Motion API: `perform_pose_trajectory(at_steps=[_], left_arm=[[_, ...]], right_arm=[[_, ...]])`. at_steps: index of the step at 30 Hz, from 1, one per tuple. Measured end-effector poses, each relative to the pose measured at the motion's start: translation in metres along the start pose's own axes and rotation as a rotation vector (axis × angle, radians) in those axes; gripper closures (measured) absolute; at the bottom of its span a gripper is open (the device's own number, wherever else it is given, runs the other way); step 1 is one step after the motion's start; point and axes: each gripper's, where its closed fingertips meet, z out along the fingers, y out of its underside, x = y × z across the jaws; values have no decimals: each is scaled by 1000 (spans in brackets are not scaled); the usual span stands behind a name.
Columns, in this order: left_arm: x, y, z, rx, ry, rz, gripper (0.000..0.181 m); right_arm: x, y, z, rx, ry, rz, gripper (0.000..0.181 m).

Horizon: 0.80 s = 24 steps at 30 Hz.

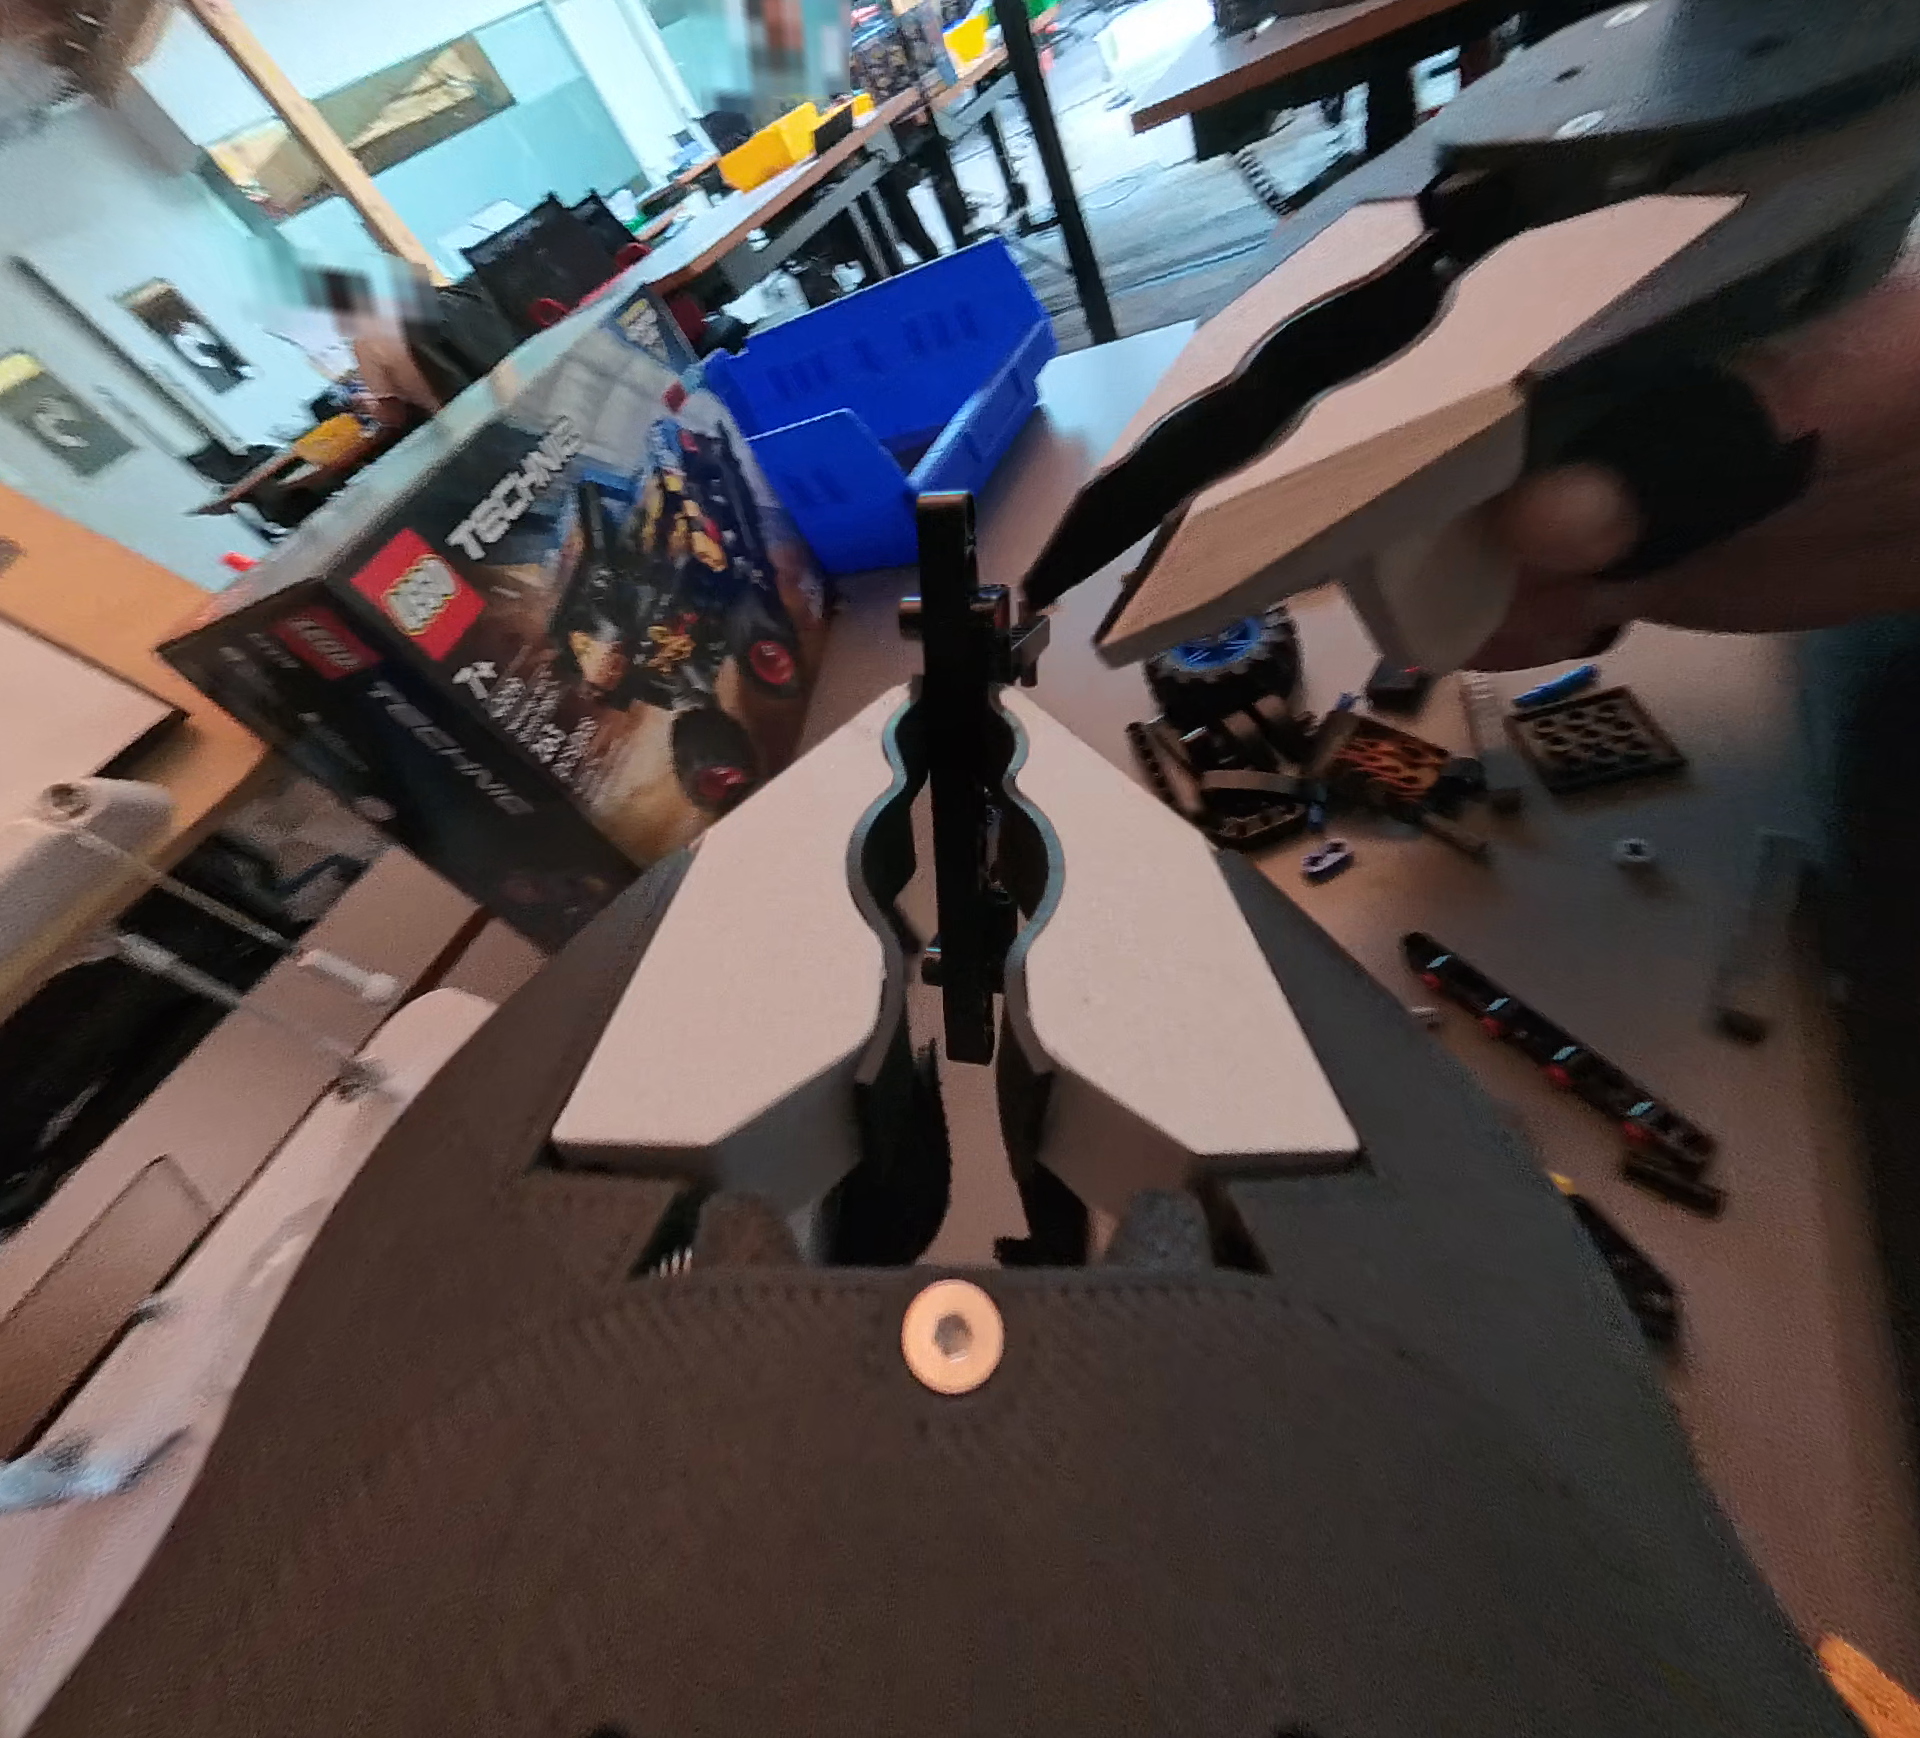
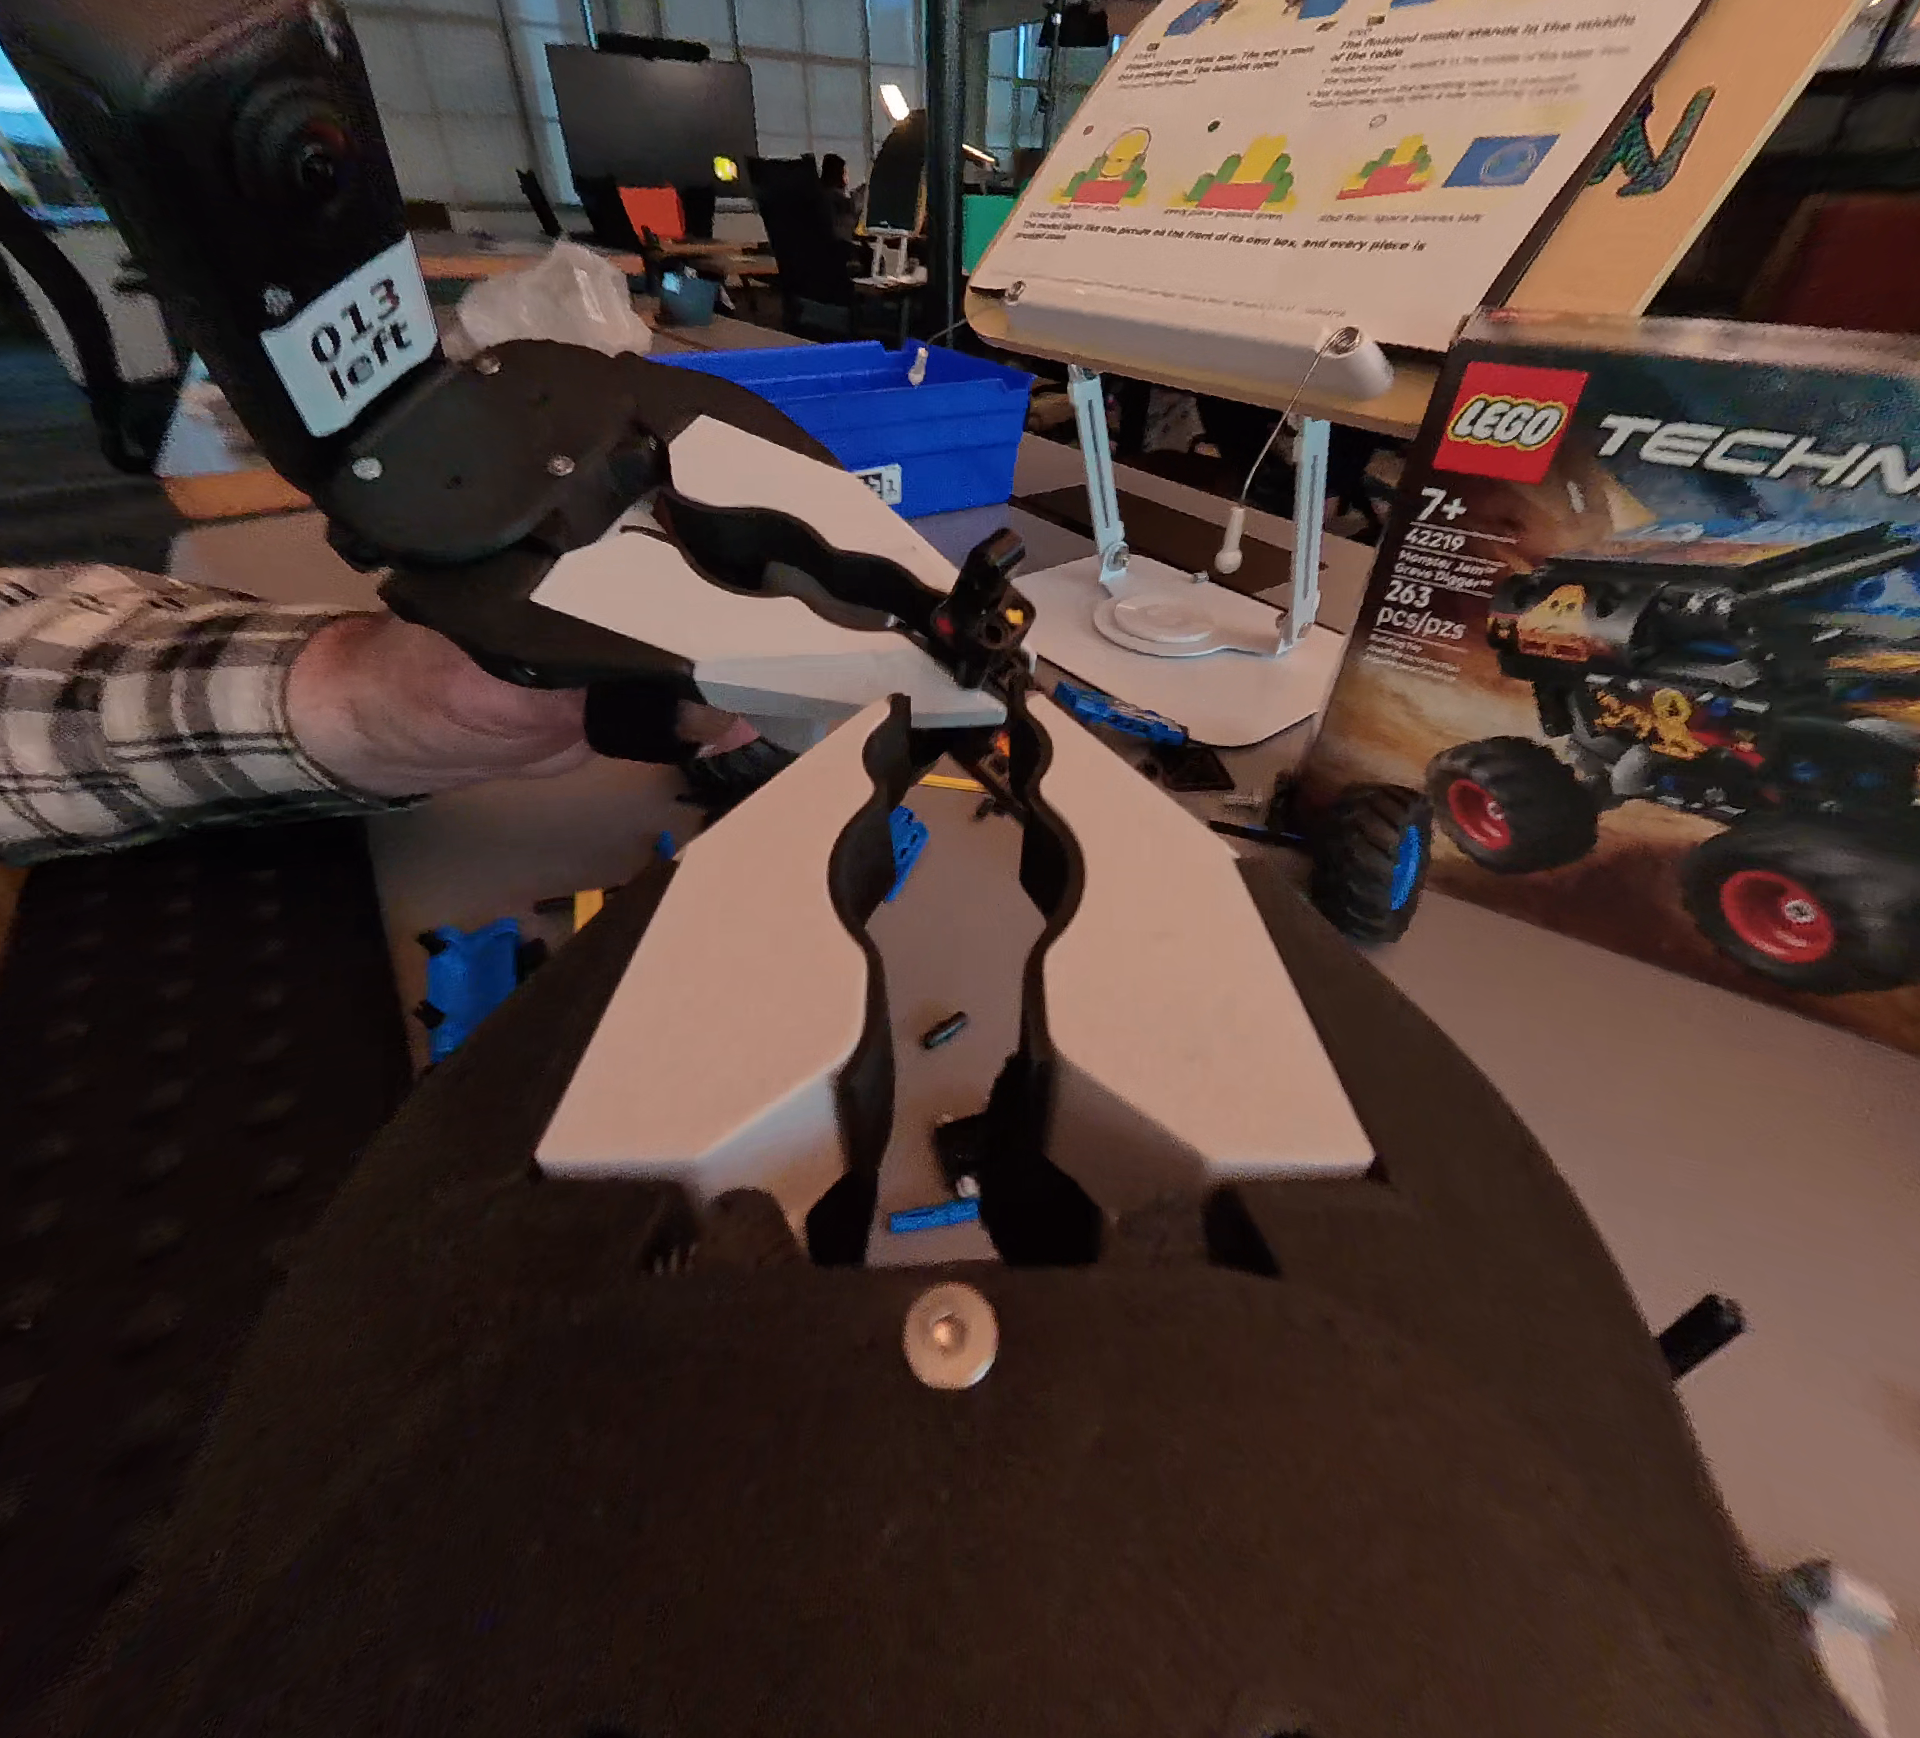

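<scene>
My left gripper (image 1: 958,701) is shut on a thin black beam assembly (image 1: 948,608) and holds it upright above the table. A small black connector (image 1: 1020,641) sticks out of the beam's right side. My right gripper (image 1: 1065,623) comes in from the right, and its tips close on that connector. In the right wrist view the left gripper (image 2: 966,639) reaches in from the left with the assembly (image 2: 987,597), which shows red and yellow pins. The right gripper (image 2: 961,712) has its jaws narrow around the assembly's lower end. A hand in a plaid sleeve (image 2: 156,701) holds the left gripper.
A building-set box (image 1: 499,628) (image 2: 1662,649) stands on the table beside two blue bins (image 1: 894,379) (image 2: 883,410). A white stand with an instruction sheet (image 2: 1299,130) rises behind. A blue-hubbed wheel (image 1: 1226,660) (image 2: 1361,857), a black plate (image 1: 1595,738), a long black beam (image 1: 1558,1054) and blue parts (image 2: 468,971) lie loose. The grippers are tip to tip, or close to it. The black plate (image 1: 1595,738) is about equally far from each gripper, around 20 cm.
</scene>
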Motion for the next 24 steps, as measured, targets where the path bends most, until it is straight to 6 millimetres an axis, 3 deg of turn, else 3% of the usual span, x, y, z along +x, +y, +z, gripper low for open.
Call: perform_pose_trajectory(at_steps=[2,8,19,24], left_arm=[[10,-5,1,39,87,-81,175],[14,-7,-2,92,231,-302,174],[24,-19,-12,209,362,-314,175],[30,-22,-15,234,375,-231,175]], right_arm=[[1,3,1,-26,41,-77,167],[1,1,1,-33,79,-153,169],[-10,-13,-5,47,34,-185,164],[-18,-17,-7,74,-13,-179,164]])
